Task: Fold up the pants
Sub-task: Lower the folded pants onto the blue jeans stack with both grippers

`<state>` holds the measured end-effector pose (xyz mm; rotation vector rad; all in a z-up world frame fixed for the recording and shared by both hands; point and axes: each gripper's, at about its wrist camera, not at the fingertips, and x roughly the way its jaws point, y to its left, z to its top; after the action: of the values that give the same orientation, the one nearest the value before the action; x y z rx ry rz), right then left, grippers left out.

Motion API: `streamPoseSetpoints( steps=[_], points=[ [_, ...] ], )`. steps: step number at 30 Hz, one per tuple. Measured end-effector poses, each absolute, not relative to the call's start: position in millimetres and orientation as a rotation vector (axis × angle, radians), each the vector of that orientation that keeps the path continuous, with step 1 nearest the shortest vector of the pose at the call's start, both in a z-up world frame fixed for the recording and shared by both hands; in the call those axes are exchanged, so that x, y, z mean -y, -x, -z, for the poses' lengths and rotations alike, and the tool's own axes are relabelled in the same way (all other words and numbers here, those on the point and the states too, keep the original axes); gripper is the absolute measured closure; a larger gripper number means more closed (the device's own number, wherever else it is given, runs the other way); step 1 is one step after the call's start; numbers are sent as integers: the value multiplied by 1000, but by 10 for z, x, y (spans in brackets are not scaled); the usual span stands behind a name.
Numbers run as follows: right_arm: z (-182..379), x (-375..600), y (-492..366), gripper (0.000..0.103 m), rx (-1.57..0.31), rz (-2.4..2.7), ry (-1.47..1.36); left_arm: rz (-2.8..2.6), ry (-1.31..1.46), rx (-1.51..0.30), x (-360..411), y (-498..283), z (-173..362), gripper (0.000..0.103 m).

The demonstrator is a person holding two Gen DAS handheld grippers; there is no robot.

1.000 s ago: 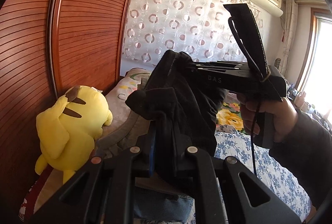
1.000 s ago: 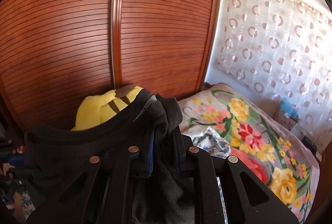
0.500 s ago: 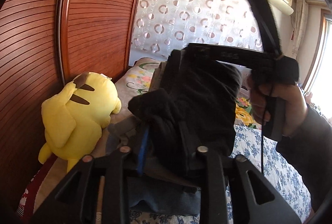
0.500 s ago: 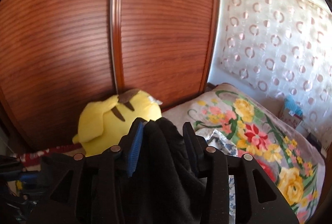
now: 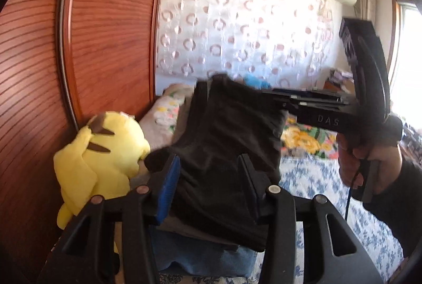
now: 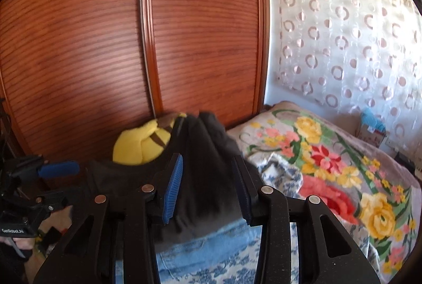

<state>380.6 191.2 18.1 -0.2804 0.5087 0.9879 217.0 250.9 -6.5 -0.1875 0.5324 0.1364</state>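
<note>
The folded black pants (image 5: pixel 224 141) lie on a pile of folded clothes on the bed. My left gripper (image 5: pixel 209 178) straddles the near end of the pants; its jaws are opening, with the cloth between the pads and sagging loose. My right gripper (image 6: pixel 207 186) straddles the other side of the black pants (image 6: pixel 208 152); its jaws are closing slightly, and its blue pad stands off the cloth. In the left wrist view the right gripper (image 5: pixel 211 89) reaches in from the right, held by a person's hand (image 5: pixel 369 160).
Under the pants lie a grey garment (image 5: pixel 200 231) and blue jeans (image 6: pixel 211 239). A yellow plush toy (image 5: pixel 100 152) sits against the ribbed wooden wardrobe door (image 5: pixel 105 33). A floral blanket (image 6: pixel 329 165) and a blue-flowered sheet (image 5: pixel 316 178) cover the bed. A patterned curtain hangs behind.
Both grippers went from pinched shut on the black pants to jaws apart. The pants settled lower onto the pile and spread flatter. The right gripper shifted sideways.
</note>
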Motion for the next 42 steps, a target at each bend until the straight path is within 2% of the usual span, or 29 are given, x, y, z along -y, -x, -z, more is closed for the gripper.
streamPoseSetpoints(
  steps=[8, 20, 22, 24, 28, 30, 42],
  points=[
    [29, -1995, -4077, 65, -576, -955, 258, -171, 183, -617, -2547, -2282, 329, 58],
    [-39, -1841, -3924, 65, -560, -917, 235, -169, 148, -620, -2447, -2241, 254, 57],
    [-76, -1778, -3866, 65, -554, -911, 230, -161, 147, -614, -2426, -2212, 226, 53],
    [-110, -1708, -3790, 65, -545, -901, 226, -154, 139, -601, -2380, -2169, 183, 37],
    [-153, -1575, -3682, 65, -539, -889, 214, -132, 112, -585, -2284, -2118, 130, 33],
    [-176, -1514, -3647, 65, -536, -880, 208, -127, 113, -571, -2249, -2085, 100, 24],
    [-376, -1214, -3445, 65, -492, -839, 182, -105, 101, -483, -2022, -1889, -212, 20]
  ],
)
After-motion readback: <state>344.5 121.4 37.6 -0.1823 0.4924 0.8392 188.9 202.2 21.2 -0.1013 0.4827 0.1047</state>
